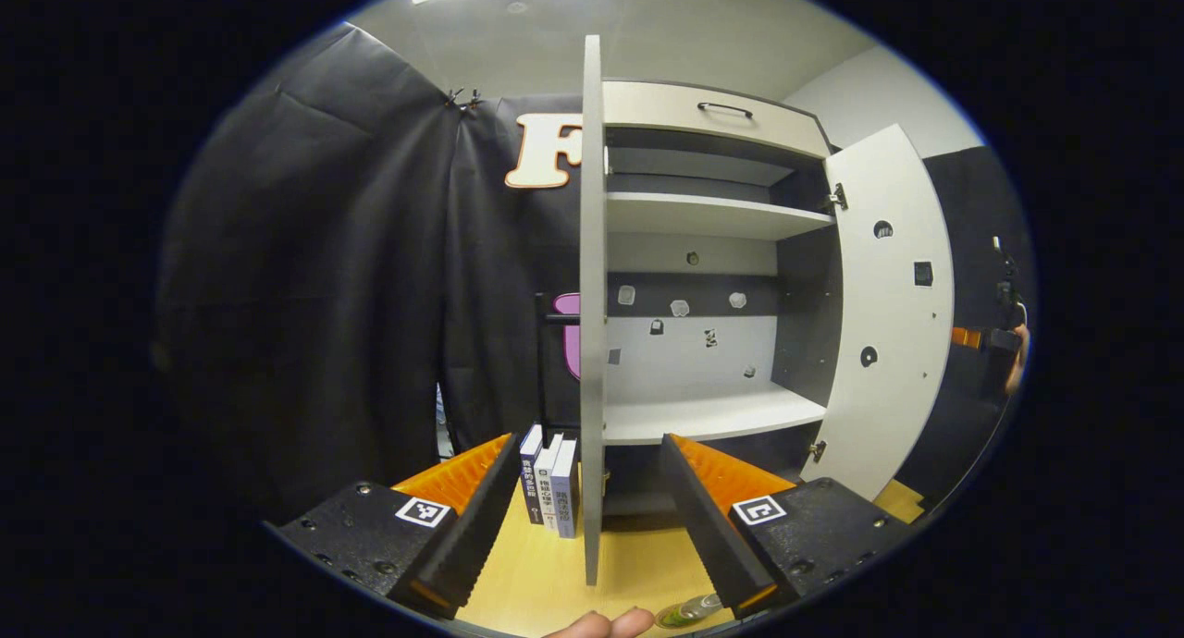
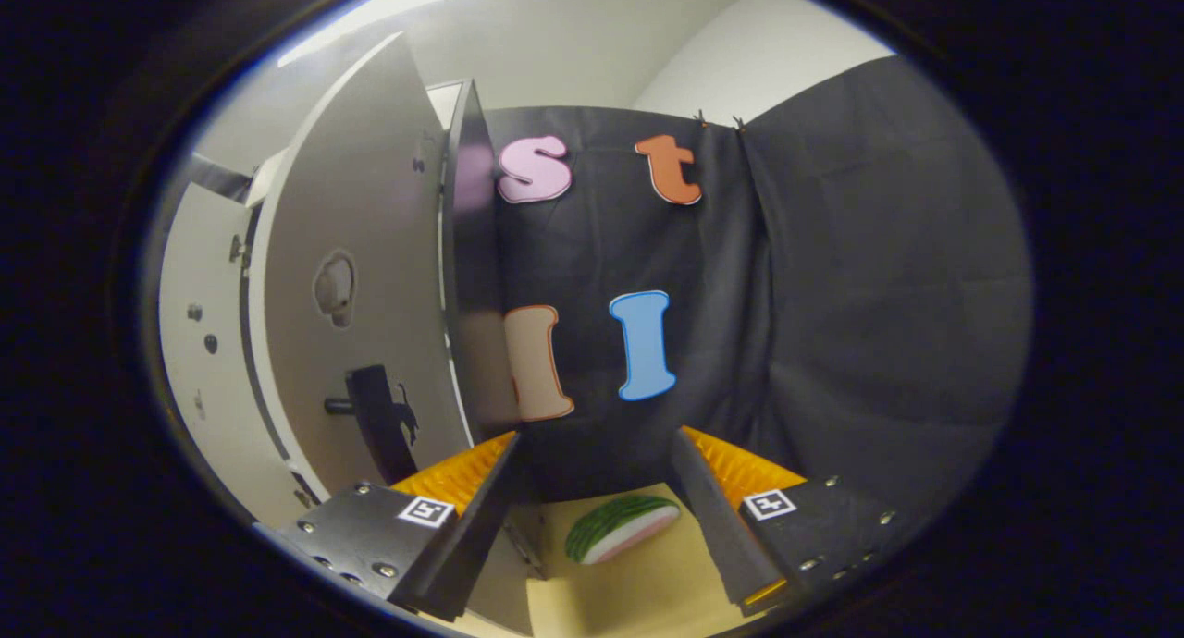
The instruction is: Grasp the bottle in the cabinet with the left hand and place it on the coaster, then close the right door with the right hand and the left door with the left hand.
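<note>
The cabinet [image 1: 712,416] stands with both doors swung out and its shelves bare. The left door [image 1: 592,296] is edge-on to me, its edge between the fingers of my open left gripper [image 1: 592,518], which do not touch it. At the bottom edge of the left gripper view the bottle [image 1: 689,610], clear with a green part, sits on the wooden table beside a person's fingertip [image 1: 601,624]. The right door [image 1: 888,314] hangs open at the right. In the right gripper view its outer face [image 2: 370,250] with a dark handle [image 2: 375,416] is left of my open, empty right gripper [image 2: 601,518].
Three books [image 1: 550,485] stand upright on the wooden table [image 1: 536,573] just left of the left door. A green-and-white watermelon-slice object [image 2: 620,527] lies on the table between the right gripper's fingers. A hand [image 1: 1017,356] holding the other gripper shows beyond the right door.
</note>
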The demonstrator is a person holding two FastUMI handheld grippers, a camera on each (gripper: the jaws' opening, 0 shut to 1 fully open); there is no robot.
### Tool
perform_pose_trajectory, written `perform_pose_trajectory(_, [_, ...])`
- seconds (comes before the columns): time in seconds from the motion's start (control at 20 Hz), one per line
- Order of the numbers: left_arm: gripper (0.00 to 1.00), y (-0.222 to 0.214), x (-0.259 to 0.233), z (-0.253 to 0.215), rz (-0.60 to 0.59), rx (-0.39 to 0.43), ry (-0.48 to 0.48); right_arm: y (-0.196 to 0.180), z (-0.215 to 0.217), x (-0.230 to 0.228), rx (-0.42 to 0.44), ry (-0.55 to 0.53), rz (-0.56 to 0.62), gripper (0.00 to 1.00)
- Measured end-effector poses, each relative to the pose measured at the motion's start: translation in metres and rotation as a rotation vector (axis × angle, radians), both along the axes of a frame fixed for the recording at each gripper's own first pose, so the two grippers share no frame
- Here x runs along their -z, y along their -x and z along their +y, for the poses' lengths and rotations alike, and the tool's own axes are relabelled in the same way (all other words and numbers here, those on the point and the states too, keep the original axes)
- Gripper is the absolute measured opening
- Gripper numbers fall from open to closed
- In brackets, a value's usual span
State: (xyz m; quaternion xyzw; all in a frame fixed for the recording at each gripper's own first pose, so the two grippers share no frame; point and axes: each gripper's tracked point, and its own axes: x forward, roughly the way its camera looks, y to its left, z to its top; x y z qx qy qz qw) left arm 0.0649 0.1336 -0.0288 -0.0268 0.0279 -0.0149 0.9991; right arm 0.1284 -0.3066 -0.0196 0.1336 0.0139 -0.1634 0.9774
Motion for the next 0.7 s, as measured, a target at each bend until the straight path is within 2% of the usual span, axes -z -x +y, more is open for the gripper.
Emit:
perform_pose_trajectory(0.05, [0.95,0.0,0.002,0.003,0.006,-0.007,0.007,-0.008,0.01,-0.002,-0.022,-0.028,-0.009,0.93])
perform_pose_trajectory(0.1, [0.96,0.0,0.003,0.006,0.009,-0.013,0.009,-0.01,0.015,-0.005,-0.044,-0.037,-0.006,0.98])
perform_pose_trajectory(0.15, [0.95,0.001,0.004,0.01,0.008,-0.021,0.005,-0.017,0.02,-0.008,-0.064,-0.013,-0.026,0.88])
perform_pose_trajectory(0.2, [0.95,0.002,0.003,0.013,0.007,-0.029,0.0,-0.016,0.021,-0.012,-0.063,0.012,-0.036,0.93])
perform_pose_trajectory(0.35, [0.95,0.002,0.003,0.011,0.01,-0.038,-0.005,-0.016,0.033,-0.021,-0.075,0.117,-0.035,0.93])
perform_pose_trajectory(0.5, [0.95,0.004,0.002,0.003,0.012,-0.03,0.003,-0.024,0.061,-0.029,-0.141,0.182,-0.031,0.93])
perform_pose_trajectory(0.7, [0.95,0.001,0.002,-0.009,0.009,-0.021,-0.007,-0.043,0.091,-0.019,-0.146,0.1,-0.003,0.93])
